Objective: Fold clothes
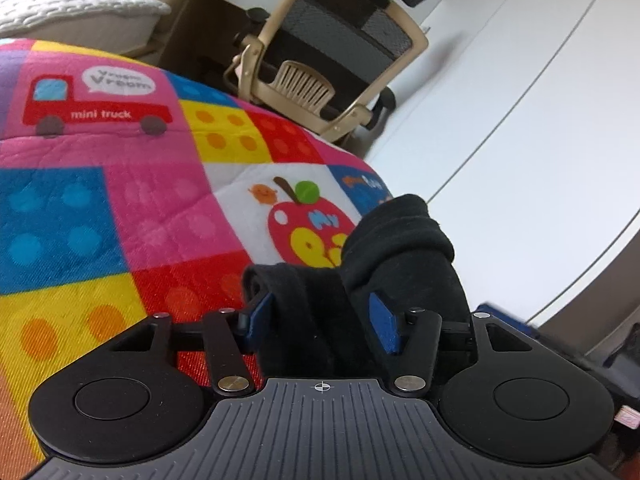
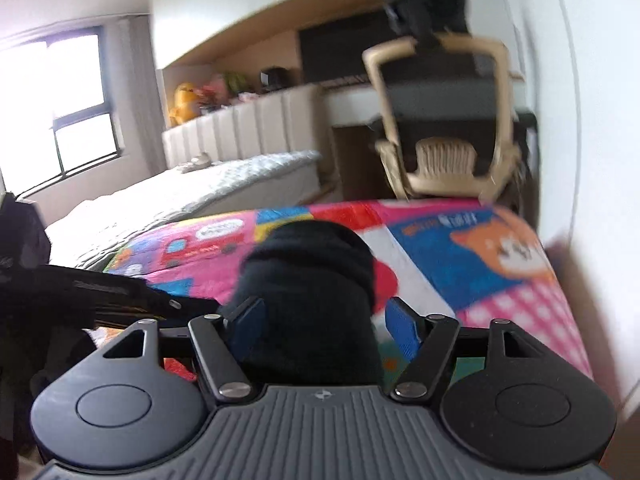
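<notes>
Left wrist view: the left hand-held gripper (image 1: 322, 320) fills the bottom of the frame, its two blue pads (image 1: 385, 326) closed on a black garment (image 1: 400, 240). The cloth is bunched between the jaws and rises in a rolled, folded lump toward the centre right of the frame. Under it lies a patchwork quilt (image 1: 120, 184) in bright pink, blue, yellow and red squares, with a red mini truck at the upper left and a red apple just left of the garment. At the top centre stands a beige-framed office chair (image 1: 340, 52) with black mesh, and the white floor (image 1: 520, 120) runs down the right side. A pale quilted bed (image 1: 72, 4) shows in the upper left corner.

Right wrist view, somewhat blurred: the right hand-held gripper (image 2: 324, 326) sits at the bottom, its blue pads (image 2: 404, 330) spread on either side of the same black garment (image 2: 312, 280), which stands as a dark rounded mound in the centre. The left pad lies against the cloth; the right pad stands a little clear of it, so the jaws are apart and not pinching. The colourful quilt (image 2: 480, 264) spreads behind and to the right. The left hand-held gripper (image 2: 120, 292) reaches in from the left edge toward the garment. The office chair (image 2: 444, 128) is at the upper right, the bed (image 2: 192, 192) centre left, a window (image 2: 60, 92) at the far left.
</notes>
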`<act>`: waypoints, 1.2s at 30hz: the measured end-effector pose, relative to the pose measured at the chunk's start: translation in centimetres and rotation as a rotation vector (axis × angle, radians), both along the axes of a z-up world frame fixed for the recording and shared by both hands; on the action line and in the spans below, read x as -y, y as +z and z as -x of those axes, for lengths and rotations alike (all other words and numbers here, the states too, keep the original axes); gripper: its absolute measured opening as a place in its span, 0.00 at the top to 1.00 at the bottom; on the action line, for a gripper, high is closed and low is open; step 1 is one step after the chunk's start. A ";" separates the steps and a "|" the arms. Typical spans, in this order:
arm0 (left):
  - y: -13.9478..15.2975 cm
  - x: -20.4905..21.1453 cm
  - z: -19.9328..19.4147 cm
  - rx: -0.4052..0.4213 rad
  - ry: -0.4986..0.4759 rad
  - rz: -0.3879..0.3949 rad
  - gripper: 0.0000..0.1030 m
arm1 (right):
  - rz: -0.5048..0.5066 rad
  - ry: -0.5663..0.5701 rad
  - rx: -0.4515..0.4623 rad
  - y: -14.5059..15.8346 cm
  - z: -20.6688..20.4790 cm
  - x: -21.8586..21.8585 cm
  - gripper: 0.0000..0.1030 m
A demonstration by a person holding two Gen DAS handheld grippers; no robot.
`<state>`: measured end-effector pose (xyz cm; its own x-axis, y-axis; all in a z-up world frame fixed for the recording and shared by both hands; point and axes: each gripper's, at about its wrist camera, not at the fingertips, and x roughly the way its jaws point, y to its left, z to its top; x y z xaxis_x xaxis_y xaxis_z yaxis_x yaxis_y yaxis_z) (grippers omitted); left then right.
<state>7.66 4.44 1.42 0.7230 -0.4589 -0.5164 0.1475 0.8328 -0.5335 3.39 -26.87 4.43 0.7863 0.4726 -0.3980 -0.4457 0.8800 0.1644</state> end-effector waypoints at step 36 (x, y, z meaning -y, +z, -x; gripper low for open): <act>-2.2 2.8 2.2 -0.029 -0.164 -0.037 0.70 | 0.079 0.227 -0.017 -0.2 -0.5 -4.8 0.56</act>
